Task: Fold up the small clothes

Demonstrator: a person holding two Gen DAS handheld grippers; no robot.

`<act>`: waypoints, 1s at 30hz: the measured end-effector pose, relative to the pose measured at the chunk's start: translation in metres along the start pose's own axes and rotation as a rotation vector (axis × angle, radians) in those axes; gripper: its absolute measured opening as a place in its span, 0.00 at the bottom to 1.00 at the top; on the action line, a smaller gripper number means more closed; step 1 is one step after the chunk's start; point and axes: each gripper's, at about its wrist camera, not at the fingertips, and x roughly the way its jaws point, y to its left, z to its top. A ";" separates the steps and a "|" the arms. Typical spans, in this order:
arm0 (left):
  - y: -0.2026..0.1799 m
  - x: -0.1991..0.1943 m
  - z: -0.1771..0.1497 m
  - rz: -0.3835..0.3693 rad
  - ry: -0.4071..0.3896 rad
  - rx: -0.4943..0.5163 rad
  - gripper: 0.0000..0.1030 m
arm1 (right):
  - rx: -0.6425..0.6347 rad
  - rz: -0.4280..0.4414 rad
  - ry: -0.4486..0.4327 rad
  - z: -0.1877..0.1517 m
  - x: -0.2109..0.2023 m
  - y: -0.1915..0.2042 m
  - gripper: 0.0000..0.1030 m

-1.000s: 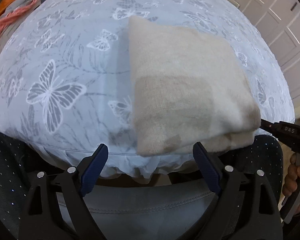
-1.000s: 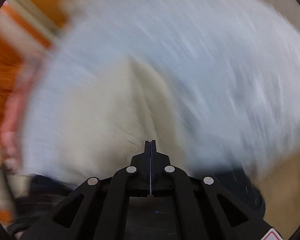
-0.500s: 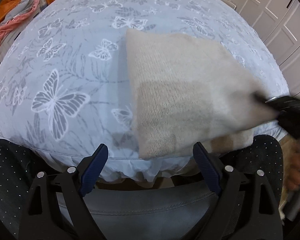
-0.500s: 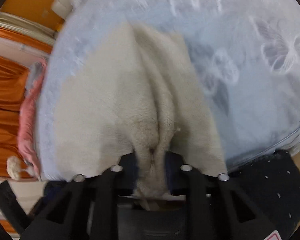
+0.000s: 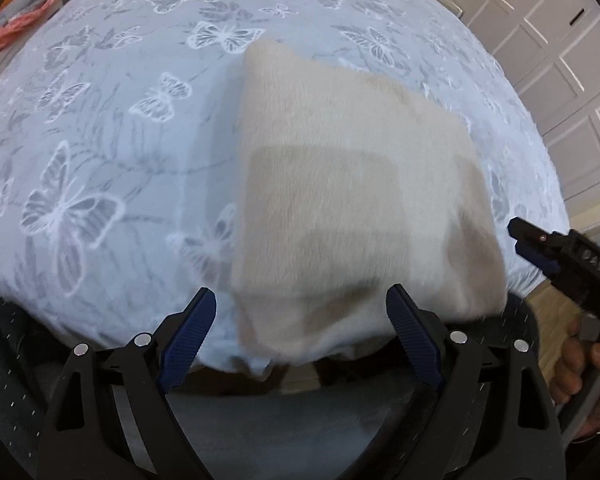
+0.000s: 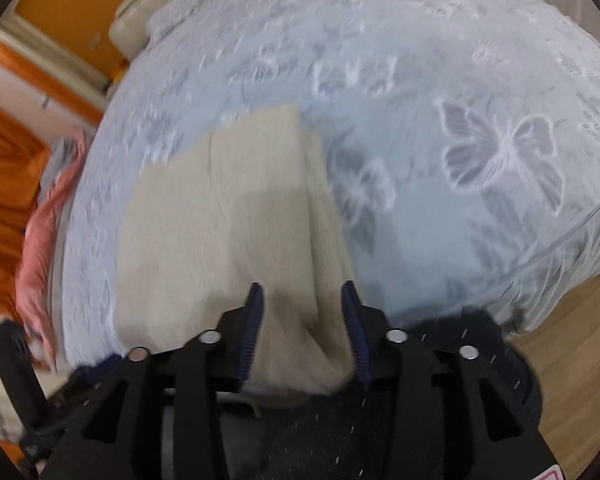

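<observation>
A beige knitted garment (image 5: 352, 200), folded into a rough rectangle, lies on the bed near its front edge; it also shows in the right wrist view (image 6: 228, 232). My left gripper (image 5: 304, 312) is open, its blue-padded fingers to either side of the garment's near edge, holding nothing. My right gripper (image 6: 304, 308) is open, with the garment's near corner lying loose between its fingers. In the left wrist view the right gripper (image 5: 536, 248) sits just off the garment's right edge, held by a hand (image 5: 580, 368).
The bed has a pale blue butterfly-print cover (image 5: 100, 140) and a dark dotted base (image 6: 480, 360). Pink cloth (image 6: 40, 232) lies at the bed's far side by orange curtains (image 6: 4, 184). White cupboard doors (image 5: 560, 40) stand to the right, with wooden floor (image 6: 572, 340) below.
My right gripper was shut on the garment's corner and lifting it; it has opened, pulled back, and the garment has dropped flat. My left gripper stays open in place.
</observation>
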 end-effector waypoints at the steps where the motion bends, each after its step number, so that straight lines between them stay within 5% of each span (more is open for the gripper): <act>1: -0.001 0.005 0.008 -0.010 0.003 -0.014 0.82 | 0.005 -0.013 -0.001 0.009 0.004 -0.001 0.58; 7: -0.002 0.036 0.039 -0.025 0.025 -0.092 0.88 | 0.144 0.079 0.141 0.023 0.068 -0.003 0.61; 12: 0.006 0.071 0.046 -0.029 0.092 -0.139 0.93 | 0.195 0.143 0.159 0.016 0.092 -0.003 0.68; 18: 0.021 0.093 0.047 -0.157 0.130 -0.238 0.96 | 0.191 0.188 0.160 0.011 0.098 -0.004 0.75; 20: 0.015 0.086 0.047 -0.166 0.121 -0.192 0.87 | 0.173 0.195 0.166 0.012 0.098 0.001 0.68; 23: 0.012 0.071 0.046 -0.186 0.108 -0.155 0.62 | 0.154 0.235 0.167 0.012 0.096 0.011 0.40; 25: 0.013 0.055 0.049 -0.220 0.099 -0.145 0.49 | 0.125 0.224 0.142 0.014 0.083 0.020 0.35; 30: 0.018 0.000 0.062 -0.335 0.037 -0.136 0.45 | 0.094 0.318 0.020 0.017 0.027 0.050 0.29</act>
